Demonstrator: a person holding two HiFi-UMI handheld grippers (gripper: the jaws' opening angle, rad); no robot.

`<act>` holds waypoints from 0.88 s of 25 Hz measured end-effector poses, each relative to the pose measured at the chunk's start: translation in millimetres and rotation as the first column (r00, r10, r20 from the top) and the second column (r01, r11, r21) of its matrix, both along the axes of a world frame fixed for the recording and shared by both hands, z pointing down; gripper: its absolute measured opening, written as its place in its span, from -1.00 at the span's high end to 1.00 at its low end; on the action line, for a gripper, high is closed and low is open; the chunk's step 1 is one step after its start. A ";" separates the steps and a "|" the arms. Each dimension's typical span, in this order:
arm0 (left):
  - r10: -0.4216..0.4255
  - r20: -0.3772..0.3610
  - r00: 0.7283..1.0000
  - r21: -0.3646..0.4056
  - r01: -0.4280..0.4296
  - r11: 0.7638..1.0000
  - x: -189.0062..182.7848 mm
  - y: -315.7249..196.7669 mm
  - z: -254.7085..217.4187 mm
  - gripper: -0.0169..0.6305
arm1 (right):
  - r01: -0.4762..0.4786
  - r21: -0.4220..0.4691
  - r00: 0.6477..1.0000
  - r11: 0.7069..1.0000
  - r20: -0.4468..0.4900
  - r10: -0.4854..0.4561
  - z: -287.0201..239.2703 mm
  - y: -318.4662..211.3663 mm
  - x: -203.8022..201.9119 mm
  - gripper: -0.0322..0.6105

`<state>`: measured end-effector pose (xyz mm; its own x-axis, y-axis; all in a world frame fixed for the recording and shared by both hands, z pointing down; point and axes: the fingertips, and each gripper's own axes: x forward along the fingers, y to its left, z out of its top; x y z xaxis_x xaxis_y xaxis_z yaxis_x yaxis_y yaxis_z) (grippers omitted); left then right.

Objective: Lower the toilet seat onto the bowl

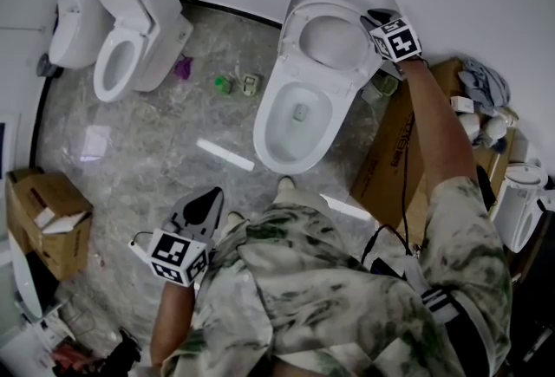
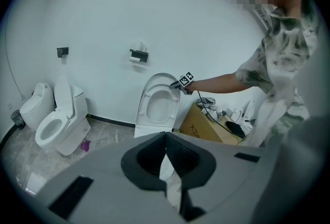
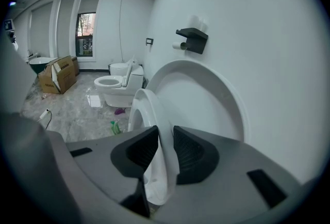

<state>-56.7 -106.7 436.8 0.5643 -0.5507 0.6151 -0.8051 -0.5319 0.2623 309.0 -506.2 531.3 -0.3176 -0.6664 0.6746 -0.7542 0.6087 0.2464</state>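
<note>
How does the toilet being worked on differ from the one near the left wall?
The near toilet has its toilet seat raised and pinched in the right claw. On the far toilet the lowered seat lies on the bowl, with nothing touching it. Both are white.

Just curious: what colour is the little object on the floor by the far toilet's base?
Purple. The little object shows best in the head view.
</note>
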 end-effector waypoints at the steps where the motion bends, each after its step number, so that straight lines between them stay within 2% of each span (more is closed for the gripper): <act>1: 0.002 -0.001 1.000 -0.002 -0.002 1.000 0.3 0.1 -0.1 0.88 | 0.000 0.000 1.000 1.000 -0.001 0.000 -0.2 0.6 -0.4 0.55; 22: 0.025 -0.022 0.999 0.005 -0.024 1.000 -3.5 7.6 -3.8 0.88 | 0.022 -0.002 0.999 1.000 -0.033 -0.022 -3.2 22.8 -14.9 0.56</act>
